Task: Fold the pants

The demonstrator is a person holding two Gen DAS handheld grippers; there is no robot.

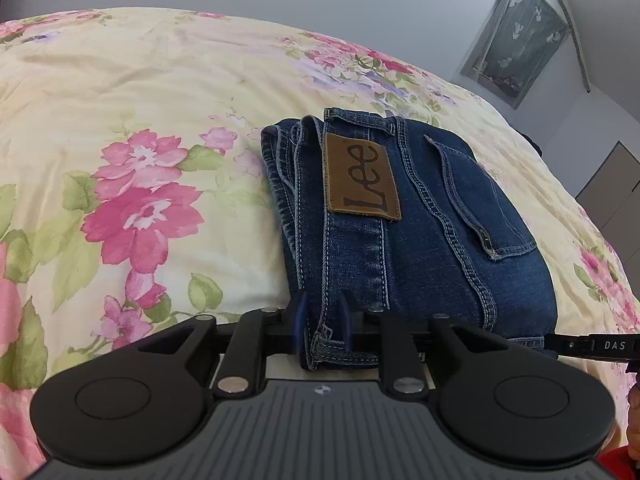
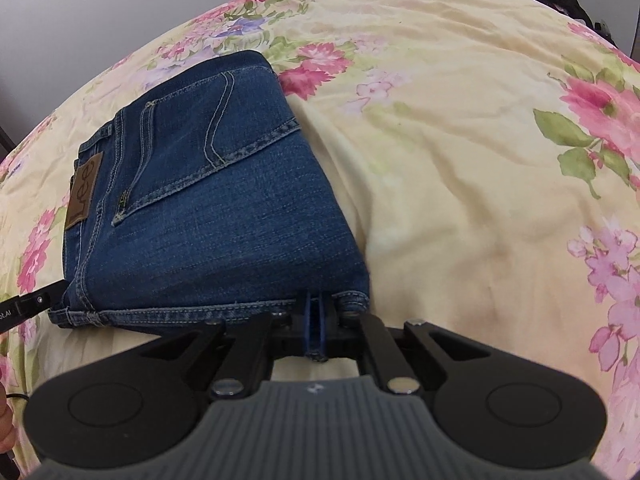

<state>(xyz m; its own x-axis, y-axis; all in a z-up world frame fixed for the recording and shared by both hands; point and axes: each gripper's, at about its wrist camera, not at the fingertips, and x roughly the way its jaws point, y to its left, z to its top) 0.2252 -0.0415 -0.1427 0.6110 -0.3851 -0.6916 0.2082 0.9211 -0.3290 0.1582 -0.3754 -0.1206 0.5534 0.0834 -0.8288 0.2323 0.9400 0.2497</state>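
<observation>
Left gripper (image 1: 322,330) pinches the near edge of the jeans (image 1: 408,216) at the waistband side, jaws closed w/ a thick wad of denim between them. Right gripper (image 2: 319,320) is pressed nearly together on a thin bit of the hem edge at the near right corner of the same bundle. Jeans sit folded into a compact block on the floral quilt (image 1: 160,92), back pocket (image 1: 480,200) & leather patch (image 1: 362,176) facing up.

Handling, my guess: denim is heavyish, fairly stiff for cloth, not slippery, not fragile; stacked layers will sag & slide apart if lifted by one corner only. Best hold = thick seamed edges, waistband or hem, both sides at once, as now. Right grip looks shallow, prob only a layer or two, could slip.

Quilt underneath is soft & puffy, so the block sinks in a bit; may drag w/ it. Nothing else on the bed nr the jeans. Farther off: grey wall, a framed picture (image 1: 516,38) hung on it, well apart
</observation>
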